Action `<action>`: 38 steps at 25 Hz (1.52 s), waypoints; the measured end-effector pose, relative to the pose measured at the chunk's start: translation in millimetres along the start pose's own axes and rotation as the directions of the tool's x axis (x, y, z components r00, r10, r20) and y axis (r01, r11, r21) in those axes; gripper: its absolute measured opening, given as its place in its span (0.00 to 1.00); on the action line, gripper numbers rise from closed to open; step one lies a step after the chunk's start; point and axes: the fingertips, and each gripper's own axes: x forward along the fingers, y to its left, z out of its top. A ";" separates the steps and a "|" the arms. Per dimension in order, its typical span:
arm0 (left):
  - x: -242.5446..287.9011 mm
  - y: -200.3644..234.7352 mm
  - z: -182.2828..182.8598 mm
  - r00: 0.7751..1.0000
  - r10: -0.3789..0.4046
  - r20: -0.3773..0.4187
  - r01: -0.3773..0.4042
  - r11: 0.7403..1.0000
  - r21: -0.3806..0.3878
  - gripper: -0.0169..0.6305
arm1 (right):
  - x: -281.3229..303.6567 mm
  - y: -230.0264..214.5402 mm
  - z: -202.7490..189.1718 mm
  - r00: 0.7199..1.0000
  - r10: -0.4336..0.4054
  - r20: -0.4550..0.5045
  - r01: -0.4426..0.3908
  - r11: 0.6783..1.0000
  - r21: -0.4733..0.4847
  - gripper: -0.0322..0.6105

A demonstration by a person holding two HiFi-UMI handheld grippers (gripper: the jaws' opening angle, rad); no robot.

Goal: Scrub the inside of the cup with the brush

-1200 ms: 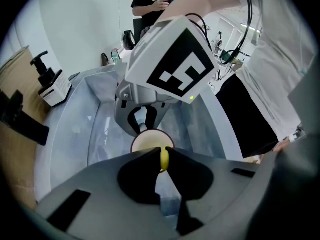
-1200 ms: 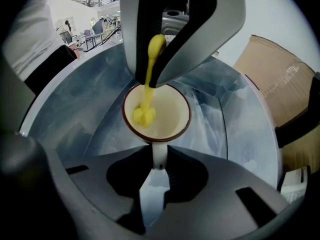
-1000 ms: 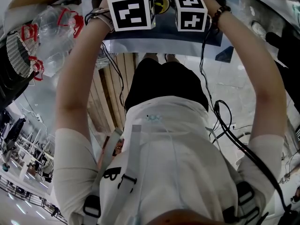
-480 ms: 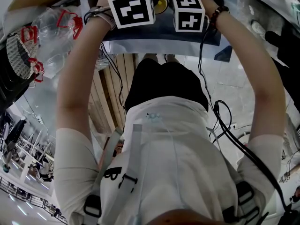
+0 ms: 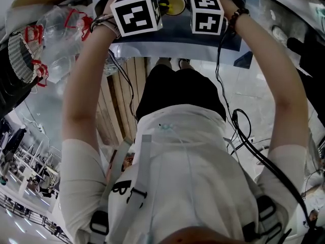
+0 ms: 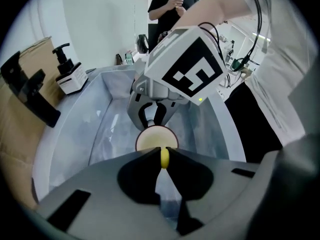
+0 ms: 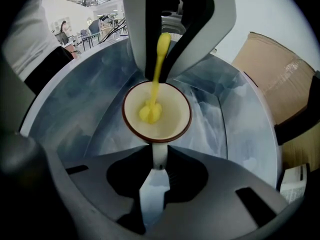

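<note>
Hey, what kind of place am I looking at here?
Probably a washing-up station in a large indoor workspace: a deep metal basin, a pump bottle by its rim, a cardboard box beside it, and tables and chairs in the hall behind.

Cup: cream-white inside and on its handle, with a dark reddish-brown rim. Brush: bright yellow throughout, handle and head alike. Basin: pale blue-grey, mottled with lighter patches. Left gripper and right gripper: matt grey shells; each marker cube carries black squares on white. Cardboard box: tan. Pump bottle: black pump, white label.
</note>
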 end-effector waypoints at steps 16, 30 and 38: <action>-34.9 8.4 0.3 0.935 0.158 0.316 -0.055 0.948 -0.314 0.08 | -16.6 -1.6 -4.0 1.000 -0.026 0.001 0.026 0.997 0.071 0.30; -90.7 6.7 0.6 0.809 0.326 0.490 -0.062 0.875 -0.480 0.08 | -68.0 -0.9 -0.3 0.996 -0.042 0.076 0.030 0.987 0.160 0.43; -167.1 15.7 1.9 0.510 0.531 0.677 0.010 0.783 -0.622 0.08 | -144.7 -14.8 27.6 0.944 -0.136 0.302 0.024 0.938 0.346 0.42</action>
